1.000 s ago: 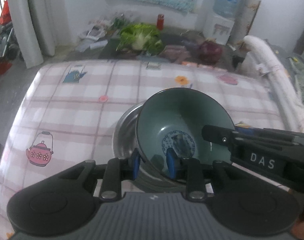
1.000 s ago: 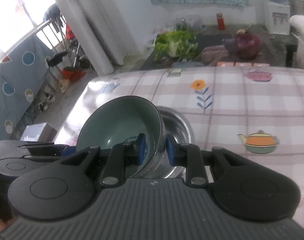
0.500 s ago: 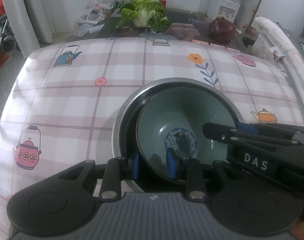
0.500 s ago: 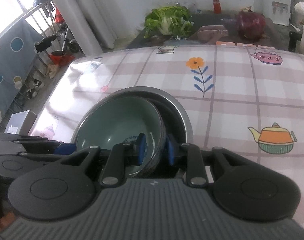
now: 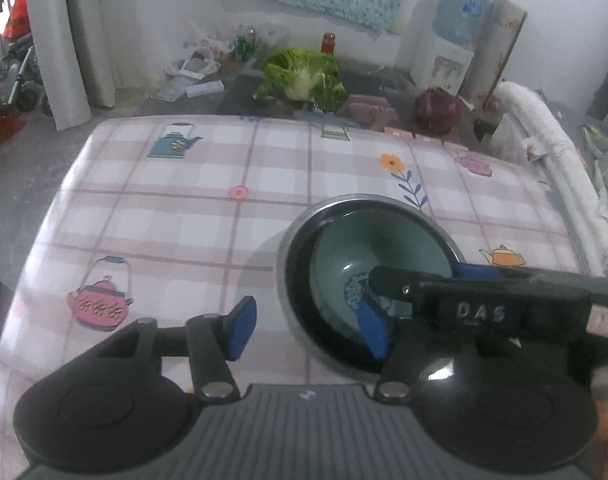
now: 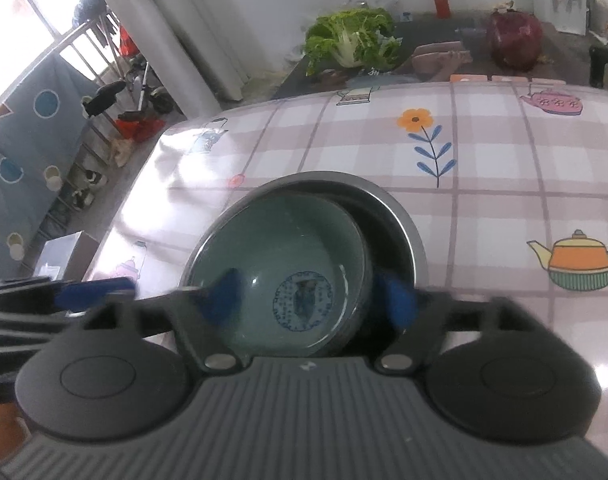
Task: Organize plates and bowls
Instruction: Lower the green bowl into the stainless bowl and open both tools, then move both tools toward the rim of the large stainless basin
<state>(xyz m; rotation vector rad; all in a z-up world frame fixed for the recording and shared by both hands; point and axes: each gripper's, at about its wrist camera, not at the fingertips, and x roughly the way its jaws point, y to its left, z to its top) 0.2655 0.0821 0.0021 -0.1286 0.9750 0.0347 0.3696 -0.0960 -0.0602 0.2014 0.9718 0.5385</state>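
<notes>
A green bowl [image 5: 378,256] with a blue emblem on its bottom sits inside a larger steel bowl [image 5: 300,228] on the checked tablecloth. In the right wrist view the green bowl [image 6: 280,256] rests against the left side of the steel bowl [image 6: 400,216]. My left gripper [image 5: 306,326] is open, its right finger inside the bowls and its left finger outside on the cloth. My right gripper [image 6: 312,298] is open with the green bowl's near rim between its fingers. The right gripper's fingers [image 5: 476,276] reach in from the right in the left wrist view.
The table [image 5: 224,216] has a pink checked cloth with teapot and flower prints. Beyond its far edge lie a cabbage [image 5: 304,76] and a red cabbage [image 5: 438,110]. A white padded rail [image 5: 552,148] runs along the right side. A curtain [image 6: 176,32] and railing stand at left.
Both grippers have let go of the green bowl and opened. The bowl now rests inside the steel bowl. The left gripper has pulled back a little.
</notes>
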